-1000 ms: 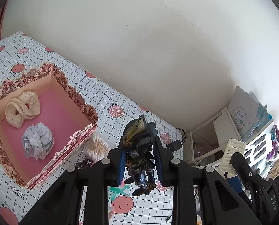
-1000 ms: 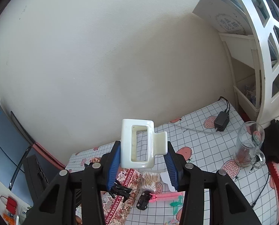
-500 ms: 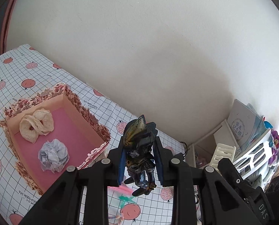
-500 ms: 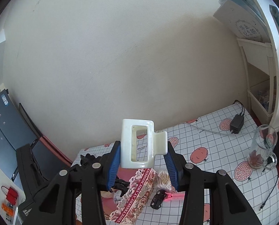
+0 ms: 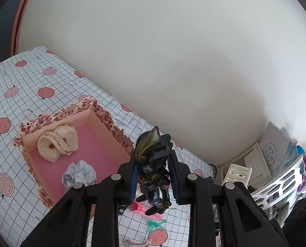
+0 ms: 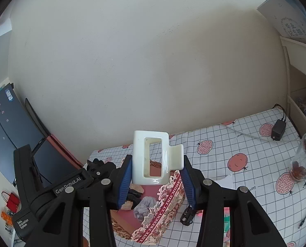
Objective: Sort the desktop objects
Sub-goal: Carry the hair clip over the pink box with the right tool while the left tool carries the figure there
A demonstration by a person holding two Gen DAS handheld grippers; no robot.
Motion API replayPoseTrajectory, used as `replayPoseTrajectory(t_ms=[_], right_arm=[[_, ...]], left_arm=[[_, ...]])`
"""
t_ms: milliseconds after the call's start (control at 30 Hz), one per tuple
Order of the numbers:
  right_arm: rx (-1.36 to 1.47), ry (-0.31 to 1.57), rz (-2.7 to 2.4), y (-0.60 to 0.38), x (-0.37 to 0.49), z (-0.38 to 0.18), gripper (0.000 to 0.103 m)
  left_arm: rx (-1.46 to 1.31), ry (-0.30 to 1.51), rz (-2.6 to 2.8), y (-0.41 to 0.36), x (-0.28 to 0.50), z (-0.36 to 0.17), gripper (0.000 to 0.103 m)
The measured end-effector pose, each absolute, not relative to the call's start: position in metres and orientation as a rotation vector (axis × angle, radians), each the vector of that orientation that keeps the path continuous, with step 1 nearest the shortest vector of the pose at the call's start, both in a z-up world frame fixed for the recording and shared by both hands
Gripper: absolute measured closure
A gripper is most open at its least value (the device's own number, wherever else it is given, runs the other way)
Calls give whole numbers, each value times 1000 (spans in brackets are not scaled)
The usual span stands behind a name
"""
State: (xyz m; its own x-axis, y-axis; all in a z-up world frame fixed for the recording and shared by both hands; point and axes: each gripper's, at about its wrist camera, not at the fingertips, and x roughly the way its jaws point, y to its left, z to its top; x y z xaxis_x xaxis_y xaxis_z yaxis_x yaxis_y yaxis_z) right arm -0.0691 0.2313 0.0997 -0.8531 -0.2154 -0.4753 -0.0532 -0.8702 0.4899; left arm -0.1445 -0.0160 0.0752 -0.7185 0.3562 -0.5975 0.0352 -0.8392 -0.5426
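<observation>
My left gripper (image 5: pixel 154 177) is shut on a dark toy figure (image 5: pixel 153 164) with a gold crest, held above the table just right of the floral box (image 5: pixel 109 123). The box has a pink floor and holds a cream scrunchie (image 5: pixel 57 143) and a crumpled paper ball (image 5: pixel 79 177). My right gripper (image 6: pixel 156 177) is shut on a white hair claw clip (image 6: pixel 153 158), held above the same box (image 6: pixel 165 203). The left gripper's body (image 6: pixel 56 187) shows at the left in the right wrist view.
A white shelf with books (image 5: pixel 276 164) stands at the right. A glass mug (image 6: pixel 305 160), a black charger (image 6: pixel 278 129) and cable lie on the checked cloth. A black clip (image 6: pixel 187 216), pink and green clips (image 5: pixel 155 224) lie near the box. A monitor (image 6: pixel 7 127) stands left.
Both grippers have risen and pulled back with their objects; the box looks smaller and farther. The left gripper has come into the right wrist view.
</observation>
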Motion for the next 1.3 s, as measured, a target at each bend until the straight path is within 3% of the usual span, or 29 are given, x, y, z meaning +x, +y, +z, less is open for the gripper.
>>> replayPoseTrajectory(t_ms=[967, 1300], right_arm=[[956, -617, -2747, 136, -124, 67, 55], [1085, -584, -2713, 111, -151, 36, 55]], left_arm=[[-1136, -953, 2681, -96, -156, 53, 75], [-1275, -975, 2713, -106, -170, 23, 75]])
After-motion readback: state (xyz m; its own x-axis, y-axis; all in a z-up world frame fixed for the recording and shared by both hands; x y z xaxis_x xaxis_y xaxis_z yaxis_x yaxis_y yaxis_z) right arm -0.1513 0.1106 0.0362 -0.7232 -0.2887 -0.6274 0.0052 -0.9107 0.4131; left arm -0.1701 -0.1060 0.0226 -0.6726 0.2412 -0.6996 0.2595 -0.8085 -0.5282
